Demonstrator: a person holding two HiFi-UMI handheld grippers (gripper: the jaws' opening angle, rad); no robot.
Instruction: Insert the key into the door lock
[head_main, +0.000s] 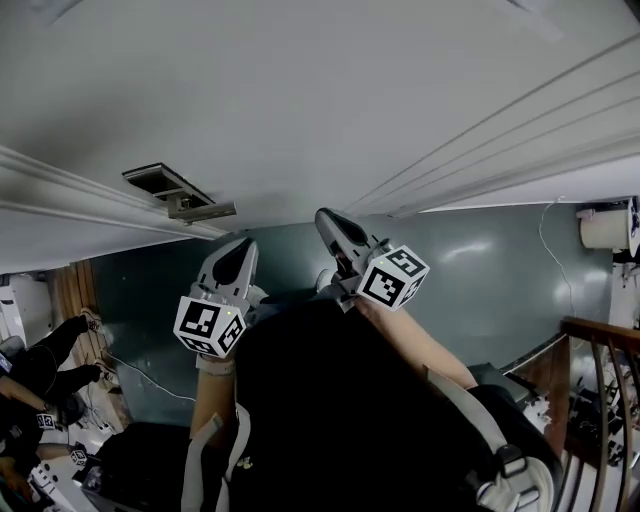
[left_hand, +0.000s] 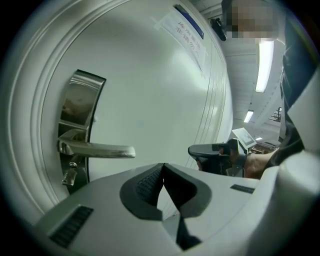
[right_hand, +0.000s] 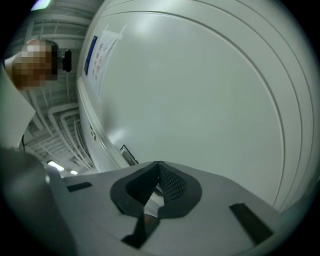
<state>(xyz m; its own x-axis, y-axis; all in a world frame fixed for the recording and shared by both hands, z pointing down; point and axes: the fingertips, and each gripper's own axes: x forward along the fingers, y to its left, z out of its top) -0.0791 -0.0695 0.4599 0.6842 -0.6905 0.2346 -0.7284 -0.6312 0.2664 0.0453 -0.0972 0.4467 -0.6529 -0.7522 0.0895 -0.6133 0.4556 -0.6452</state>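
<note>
While both claws face the white door (left_hand: 150, 100), the left claw (left_hand: 162, 167) and right claw (right_hand: 158, 165) are closed tip to tip, gripping nothing visible. The key (left_hand: 69, 175) sits in the lock (left_hand: 82, 170) beneath the lever handle (left_hand: 100, 149), clear of both.

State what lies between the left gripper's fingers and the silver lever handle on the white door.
Nothing stands there. The left gripper view shows only bare white door panel between the left gripper and the silver lever handle.
</note>
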